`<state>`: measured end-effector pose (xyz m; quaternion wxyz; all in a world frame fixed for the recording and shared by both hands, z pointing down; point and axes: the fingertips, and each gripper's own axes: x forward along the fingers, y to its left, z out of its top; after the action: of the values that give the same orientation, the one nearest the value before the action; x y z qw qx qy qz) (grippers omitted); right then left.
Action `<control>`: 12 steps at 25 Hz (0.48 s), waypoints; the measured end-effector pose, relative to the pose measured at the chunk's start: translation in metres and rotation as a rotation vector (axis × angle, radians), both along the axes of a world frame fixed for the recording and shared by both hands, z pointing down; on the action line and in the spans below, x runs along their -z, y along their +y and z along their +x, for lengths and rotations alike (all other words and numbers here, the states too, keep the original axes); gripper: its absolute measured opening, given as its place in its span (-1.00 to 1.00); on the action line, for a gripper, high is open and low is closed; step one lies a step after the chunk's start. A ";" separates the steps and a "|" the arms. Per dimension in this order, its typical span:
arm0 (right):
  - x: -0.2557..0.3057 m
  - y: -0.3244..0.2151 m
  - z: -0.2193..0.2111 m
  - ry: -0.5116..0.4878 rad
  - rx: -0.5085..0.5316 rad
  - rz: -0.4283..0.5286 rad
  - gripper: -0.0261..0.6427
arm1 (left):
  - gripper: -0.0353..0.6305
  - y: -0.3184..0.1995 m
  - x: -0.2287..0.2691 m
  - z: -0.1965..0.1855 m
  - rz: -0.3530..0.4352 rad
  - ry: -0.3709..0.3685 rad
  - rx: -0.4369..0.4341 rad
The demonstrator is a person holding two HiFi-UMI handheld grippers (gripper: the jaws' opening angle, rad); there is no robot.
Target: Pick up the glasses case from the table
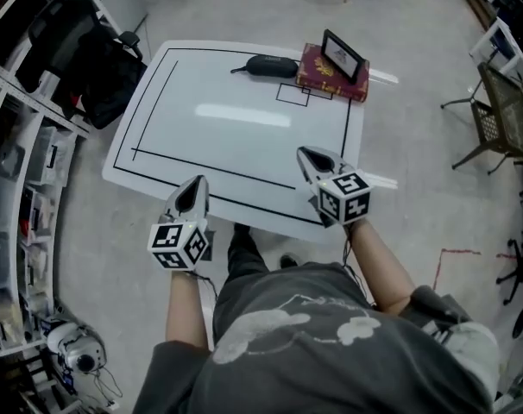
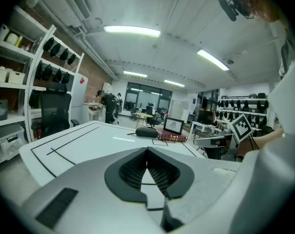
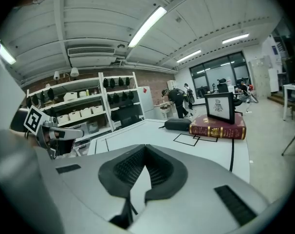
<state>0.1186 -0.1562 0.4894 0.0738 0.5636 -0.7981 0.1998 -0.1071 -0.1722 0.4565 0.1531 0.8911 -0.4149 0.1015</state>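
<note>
- Glasses case (image 1: pixel 272 65) lies closed, well ahead of left gripper (image 1: pixel 195 185) and right gripper (image 1: pixel 306 154), touching a red book (image 1: pixel 333 75).
- White table (image 1: pixel 236 149); shelves (image 1: pixel 20 145) left of the left gripper.
- The 2 grippers' jaws are pressed together, empty.

I see the white table (image 1: pixel 236 136) bare from its near edge across the middle, so the way toward the far edge is open. There the glasses case (image 1: pixel 272 65) has free room on its left; a red book (image 1: pixel 329 81) bearing an upright frame (image 1: pixel 343 56) crowds its right side.
</note>
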 end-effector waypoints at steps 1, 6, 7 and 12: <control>-0.001 -0.007 0.005 -0.002 -0.025 -0.001 -0.92 | -0.88 -0.013 -0.001 0.005 -0.002 0.000 -0.024; -0.003 -0.046 0.022 0.013 -0.128 -0.023 -0.92 | -0.88 -0.079 -0.004 0.030 -0.031 0.007 -0.164; -0.004 -0.053 0.025 0.014 -0.152 -0.031 -0.92 | -0.88 -0.091 -0.005 0.036 -0.037 0.008 -0.195; -0.007 -0.082 0.041 0.022 -0.271 -0.061 -0.92 | -0.46 -0.146 -0.007 0.062 -0.047 0.005 -0.355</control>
<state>0.1593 -0.2381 0.4963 0.0720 0.6658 -0.7074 0.2260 -0.0447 -0.3180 0.4631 0.1544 0.9468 -0.2484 0.1344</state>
